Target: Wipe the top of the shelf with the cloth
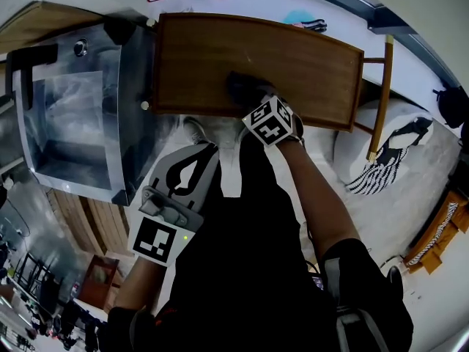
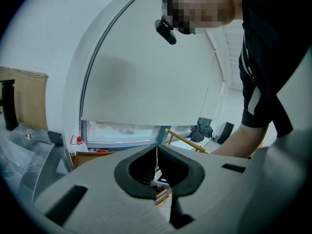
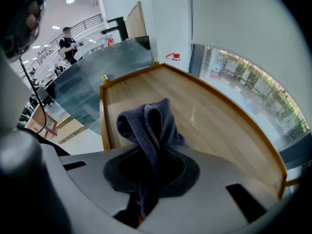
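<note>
The right gripper (image 3: 148,155) has its jaws clamped on the dark grey-blue cloth (image 3: 148,123), whose bunched end sticks out ahead of the jaws and sits on the wooden top of the shelf (image 1: 308,64). The cloth lies about halfway along the shelf, nearer the person's edge than the far one. A raised rim runs round the top. The left gripper (image 2: 157,167) is held low by the person's body, well apart from the shelf, jaws together with nothing between them. A glass case (image 1: 73,116) stands at the shelf's left end.
</note>
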Action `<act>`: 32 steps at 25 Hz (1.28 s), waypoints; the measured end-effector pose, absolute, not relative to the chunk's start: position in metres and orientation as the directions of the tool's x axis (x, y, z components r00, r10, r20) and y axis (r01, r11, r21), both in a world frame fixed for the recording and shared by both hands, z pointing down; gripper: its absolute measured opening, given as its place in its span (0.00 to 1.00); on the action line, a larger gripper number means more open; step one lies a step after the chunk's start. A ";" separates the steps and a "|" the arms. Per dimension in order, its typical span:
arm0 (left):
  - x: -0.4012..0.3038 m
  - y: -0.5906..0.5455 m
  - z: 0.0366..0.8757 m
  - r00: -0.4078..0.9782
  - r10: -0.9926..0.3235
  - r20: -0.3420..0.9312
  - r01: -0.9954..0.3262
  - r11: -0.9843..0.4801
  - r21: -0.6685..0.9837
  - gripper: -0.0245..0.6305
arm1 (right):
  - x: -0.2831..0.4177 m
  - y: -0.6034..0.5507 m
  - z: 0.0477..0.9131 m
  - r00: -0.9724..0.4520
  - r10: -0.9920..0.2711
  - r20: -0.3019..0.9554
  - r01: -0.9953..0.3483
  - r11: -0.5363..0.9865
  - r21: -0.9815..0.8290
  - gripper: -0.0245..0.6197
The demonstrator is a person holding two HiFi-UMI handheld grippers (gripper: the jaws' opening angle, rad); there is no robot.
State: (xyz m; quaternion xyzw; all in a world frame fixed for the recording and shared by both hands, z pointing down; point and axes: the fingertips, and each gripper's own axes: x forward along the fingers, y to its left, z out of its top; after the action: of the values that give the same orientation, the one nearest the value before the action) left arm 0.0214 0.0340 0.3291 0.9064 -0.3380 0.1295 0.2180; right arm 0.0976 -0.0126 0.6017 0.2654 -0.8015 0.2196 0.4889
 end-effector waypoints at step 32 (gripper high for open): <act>0.161 0.017 0.330 0.843 -0.379 0.381 -0.505 -0.803 0.318 0.07 | 0.298 0.003 0.604 -0.247 -0.285 0.926 -0.848 0.526 -0.064 0.11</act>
State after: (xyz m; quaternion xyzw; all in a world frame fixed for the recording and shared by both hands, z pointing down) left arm 0.1613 0.0171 0.3302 0.9373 -0.2359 0.1512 0.2074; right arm 0.2984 0.0035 0.6038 0.3870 -0.7323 0.2953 0.4763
